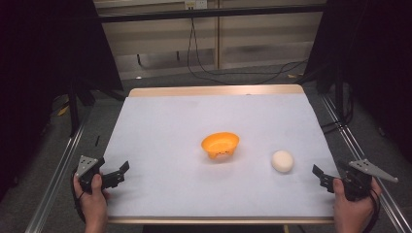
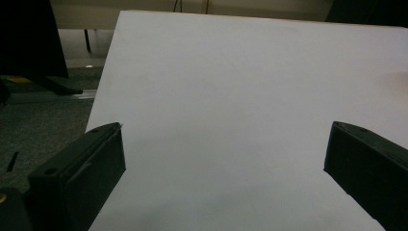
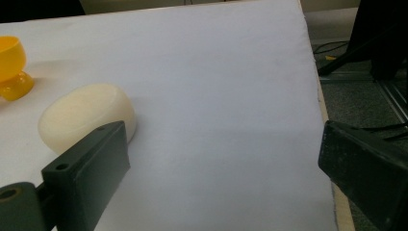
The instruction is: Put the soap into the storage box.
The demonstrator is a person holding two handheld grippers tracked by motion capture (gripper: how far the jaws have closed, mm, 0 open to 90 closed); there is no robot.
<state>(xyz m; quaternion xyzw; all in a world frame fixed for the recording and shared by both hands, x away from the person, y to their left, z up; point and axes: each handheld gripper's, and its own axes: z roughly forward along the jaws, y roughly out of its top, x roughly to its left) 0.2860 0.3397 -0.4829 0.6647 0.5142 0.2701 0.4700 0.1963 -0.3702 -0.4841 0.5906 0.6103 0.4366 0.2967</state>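
Observation:
An orange bowl (image 1: 220,144) stands near the middle of the white table (image 1: 194,116); its edge and foot appear at the left in the right gripper view (image 3: 10,67). A cream-white round lump (image 1: 282,160) lies to the bowl's right, close beyond the right gripper's left jaw (image 3: 84,118). My left gripper (image 1: 121,174) rests at the table's front left, open, with bare table between its jaws (image 2: 223,159). At the front right edge my right gripper (image 1: 322,177) is held open, nothing between its jaws (image 3: 223,168).
Metal rails (image 1: 58,170) run along both sides of the table. Black stands (image 1: 73,102) and dark curtains flank it. Cables (image 1: 228,73) lie on the floor behind the far edge.

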